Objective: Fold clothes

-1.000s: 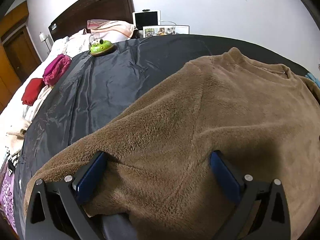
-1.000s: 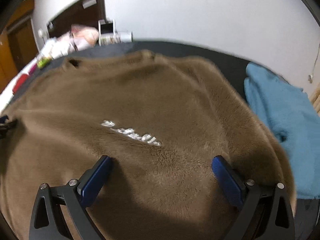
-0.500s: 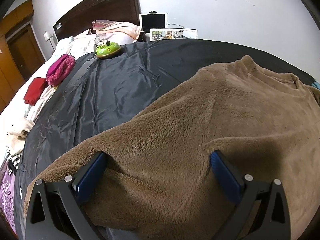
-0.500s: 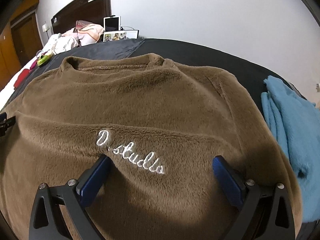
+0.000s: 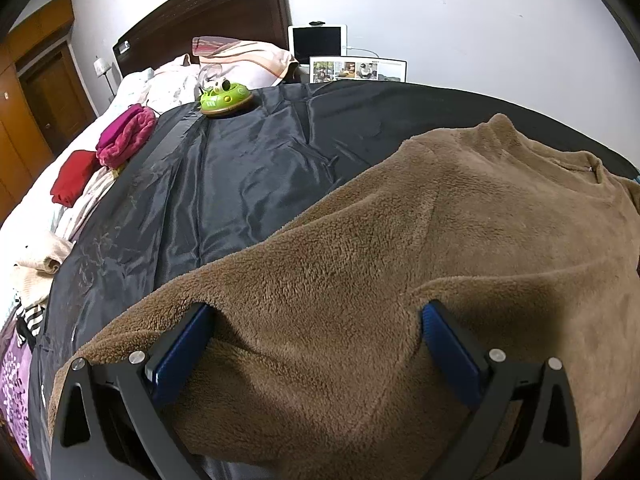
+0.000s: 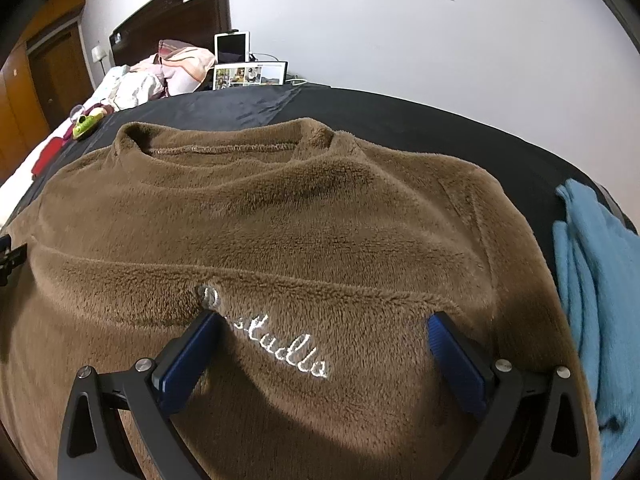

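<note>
A brown fleece sweater (image 5: 440,240) lies spread front-up on the black sheet (image 5: 248,168) of the bed, collar at the far end. My left gripper (image 5: 316,308) is open over its left side near the sleeve, and the fleece bulges between the blue pads (image 5: 184,352). My right gripper (image 6: 324,316) is open over the chest of the sweater (image 6: 280,208). Its left pad (image 6: 188,360) touches the start of the white stitched lettering (image 6: 288,356). Neither gripper pinches cloth.
A folded blue garment (image 6: 596,288) lies right of the sweater. A green toy (image 5: 226,98) sits at the far end of the sheet. Pink (image 5: 126,134) and red (image 5: 74,176) folded clothes lie on the left. Pillows, a tablet and a wooden headboard (image 5: 208,12) stand beyond.
My right gripper has moved forward over the sweater, so the lettering now lies between its fingers. The left gripper has shifted only slightly. Both stay open.
</note>
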Demonstrator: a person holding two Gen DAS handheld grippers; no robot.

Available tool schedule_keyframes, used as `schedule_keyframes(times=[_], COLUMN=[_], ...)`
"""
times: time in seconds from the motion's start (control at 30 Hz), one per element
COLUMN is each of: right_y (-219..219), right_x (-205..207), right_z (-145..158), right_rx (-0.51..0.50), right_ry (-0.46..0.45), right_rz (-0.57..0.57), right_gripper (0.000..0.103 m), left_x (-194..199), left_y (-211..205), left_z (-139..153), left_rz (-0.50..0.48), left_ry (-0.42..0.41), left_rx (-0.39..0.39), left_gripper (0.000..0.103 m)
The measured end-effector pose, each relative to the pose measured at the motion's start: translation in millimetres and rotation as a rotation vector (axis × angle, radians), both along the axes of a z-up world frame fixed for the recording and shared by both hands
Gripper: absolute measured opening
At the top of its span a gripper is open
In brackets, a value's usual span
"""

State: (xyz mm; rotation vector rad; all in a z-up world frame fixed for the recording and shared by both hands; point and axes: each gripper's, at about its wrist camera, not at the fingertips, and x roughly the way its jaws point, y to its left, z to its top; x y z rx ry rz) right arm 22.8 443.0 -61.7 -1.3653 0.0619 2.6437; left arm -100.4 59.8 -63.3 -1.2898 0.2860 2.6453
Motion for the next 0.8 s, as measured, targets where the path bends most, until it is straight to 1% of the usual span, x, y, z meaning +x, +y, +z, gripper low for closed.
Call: schedule_keyframes(times=[0.3, 0.5, 0.6, 0.63, 0.7, 0.8], right_y=[3, 4, 4, 3, 3, 3], right_x=[-31, -47, -47, -55, -55, -55], right_z=[3, 4, 5, 6, 7, 10], right_rx=[-0.001, -0.004, -0.004, -0.004, -0.003, -0.006], right_ry=[0.001, 0.002, 0.003, 0.001, 0.001, 0.000], right_rz=[0.032, 0.050, 0.052, 0.052, 0.051, 0.052], right_gripper=[0.103, 0.103, 0.103, 0.103, 0.103, 0.103], left_x=[-20, -31, -31, -29, -23, -4], left_y=[-2, -6, -7, -7, -5, -1], left_z=[0, 0, 1, 1, 4, 11], left_rz=[0.013, -0.055, -0.098, -0.106, -0.115, -0.134], left_ry=[-0.001, -0.005, -0.003, -0.004, -0.008, 0.000], left_rx=[0.000, 0.019, 0.015, 0.010, -0.015, -0.086], left_gripper=[0.103, 0.103, 0.103, 0.103, 0.103, 0.103])
